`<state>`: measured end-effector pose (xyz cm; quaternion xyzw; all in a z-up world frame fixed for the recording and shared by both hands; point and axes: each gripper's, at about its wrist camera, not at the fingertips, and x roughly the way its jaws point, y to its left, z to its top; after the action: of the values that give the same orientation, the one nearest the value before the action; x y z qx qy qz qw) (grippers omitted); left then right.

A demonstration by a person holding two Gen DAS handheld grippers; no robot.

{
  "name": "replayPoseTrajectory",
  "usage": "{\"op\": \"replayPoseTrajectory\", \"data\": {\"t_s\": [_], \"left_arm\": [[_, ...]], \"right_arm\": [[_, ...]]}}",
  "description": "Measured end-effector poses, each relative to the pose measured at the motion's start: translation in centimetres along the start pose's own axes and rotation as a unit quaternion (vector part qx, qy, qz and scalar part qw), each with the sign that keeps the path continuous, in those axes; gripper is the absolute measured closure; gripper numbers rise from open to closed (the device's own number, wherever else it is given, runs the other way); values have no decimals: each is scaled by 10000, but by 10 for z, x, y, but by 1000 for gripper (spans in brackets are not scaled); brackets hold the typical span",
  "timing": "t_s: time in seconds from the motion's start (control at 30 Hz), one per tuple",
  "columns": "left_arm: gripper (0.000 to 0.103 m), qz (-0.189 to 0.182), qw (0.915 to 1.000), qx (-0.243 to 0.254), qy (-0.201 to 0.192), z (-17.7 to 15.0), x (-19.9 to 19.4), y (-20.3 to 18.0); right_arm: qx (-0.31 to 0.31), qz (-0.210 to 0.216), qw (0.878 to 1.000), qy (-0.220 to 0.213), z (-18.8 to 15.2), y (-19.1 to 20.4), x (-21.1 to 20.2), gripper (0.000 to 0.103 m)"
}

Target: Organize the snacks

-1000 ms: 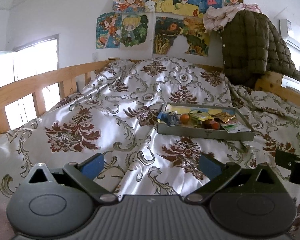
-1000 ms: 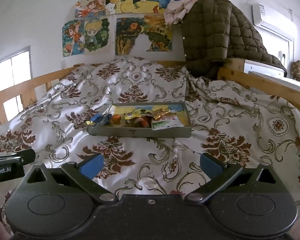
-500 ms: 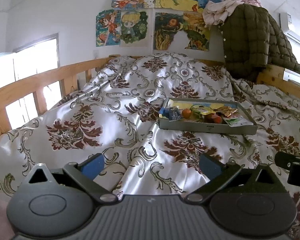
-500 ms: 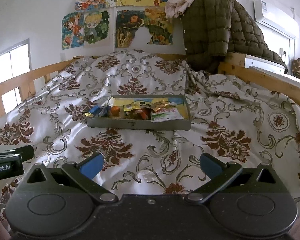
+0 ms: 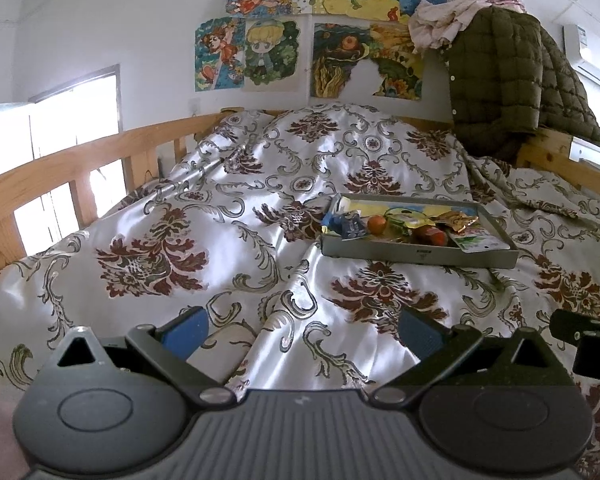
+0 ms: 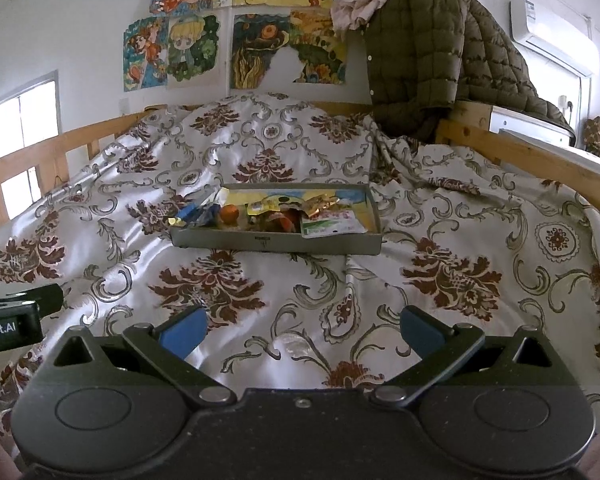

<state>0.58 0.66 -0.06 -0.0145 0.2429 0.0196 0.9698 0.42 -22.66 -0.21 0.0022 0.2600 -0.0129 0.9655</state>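
Left wrist view: left gripper (image 5: 304, 332) spread wide, empty, above bedspread (image 5: 228, 240). Right gripper (image 6: 302, 330) likewise wide apart, nothing held. Left gripper's side, seen at right view's edge, reads "Robot.AI". One grey tray (image 5: 418, 255) sits on bed well ahead, holding snacks (image 5: 416, 226): blue packets, one orange, gold wrappers, green-white pouch (image 6: 332, 226); exact count unclear. Tray label unreadable. Wooden bed rails (image 5: 60, 172), posters (image 5: 312, 36) on white wall, one olive jacket (image 6: 432, 48), air conditioner (image 6: 552, 40).
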Motion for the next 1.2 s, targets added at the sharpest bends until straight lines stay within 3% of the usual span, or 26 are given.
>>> {"op": "replayPoseTrajectory", "data": {"t_s": [1.2], "left_arm": [[0,1,10000,6,16,1,0,1]], "right_arm": [[-18,-6,10000,26,-1,0,1,1]]}}
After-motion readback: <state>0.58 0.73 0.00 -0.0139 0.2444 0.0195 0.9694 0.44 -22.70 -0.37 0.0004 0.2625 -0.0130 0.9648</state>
